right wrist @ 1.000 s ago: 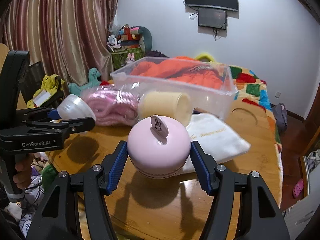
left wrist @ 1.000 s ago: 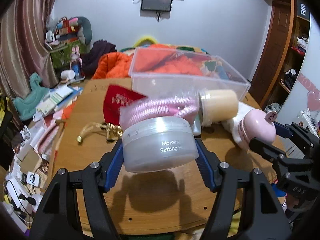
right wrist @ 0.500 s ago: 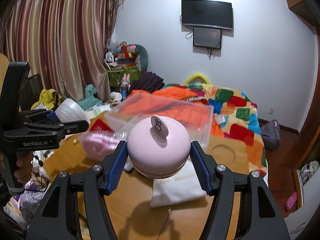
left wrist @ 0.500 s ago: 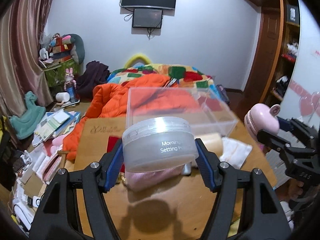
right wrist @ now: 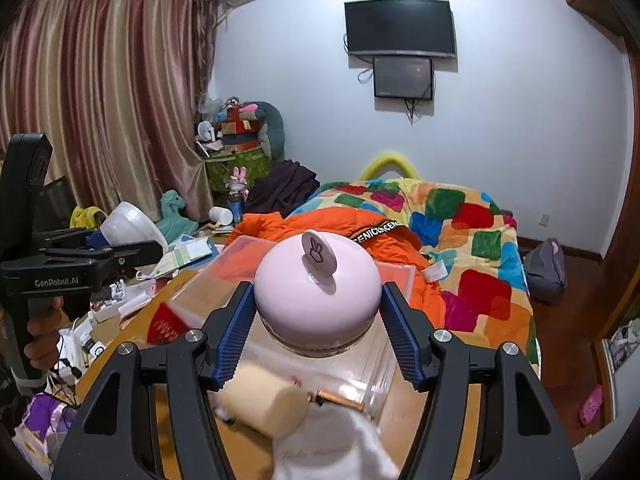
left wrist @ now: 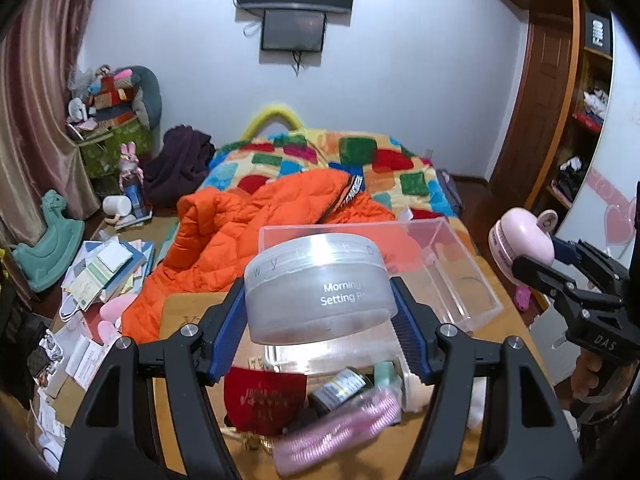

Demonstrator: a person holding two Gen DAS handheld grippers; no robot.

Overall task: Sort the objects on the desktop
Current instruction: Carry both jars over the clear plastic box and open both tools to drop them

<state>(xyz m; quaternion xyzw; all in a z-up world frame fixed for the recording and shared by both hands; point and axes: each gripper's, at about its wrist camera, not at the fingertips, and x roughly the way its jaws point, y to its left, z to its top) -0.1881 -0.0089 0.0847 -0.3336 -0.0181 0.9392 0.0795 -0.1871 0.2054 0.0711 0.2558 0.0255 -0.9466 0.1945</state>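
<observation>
My left gripper point(left wrist: 320, 312) is shut on a round frosted jar point(left wrist: 318, 286) labelled "Morning Setting" and holds it high above the near end of the clear plastic bin point(left wrist: 460, 276). My right gripper point(right wrist: 318, 320) is shut on a pink domed jar point(right wrist: 316, 296) with a small tag on its lid, also held above the bin point(right wrist: 208, 284). The pink jar shows at the right of the left wrist view point(left wrist: 520, 246). On the wooden table point(left wrist: 192, 312) below lie a red pouch point(left wrist: 264, 400), a pink coil pack point(left wrist: 340, 428), a dark small bottle point(left wrist: 340, 390), a cream cylinder point(right wrist: 264, 404) and a white cloth point(right wrist: 332, 448).
An orange jacket point(left wrist: 248, 240) and a colourful quilt point(right wrist: 460, 220) lie on the bed behind the table. Papers and boxes point(left wrist: 100, 276) are piled at the left. A wooden shelf unit point(left wrist: 560, 120) stands at the right.
Both grippers have risen and moved forward with their jars, from just above the table to high over the clear bin. The table objects now appear lower in both views.
</observation>
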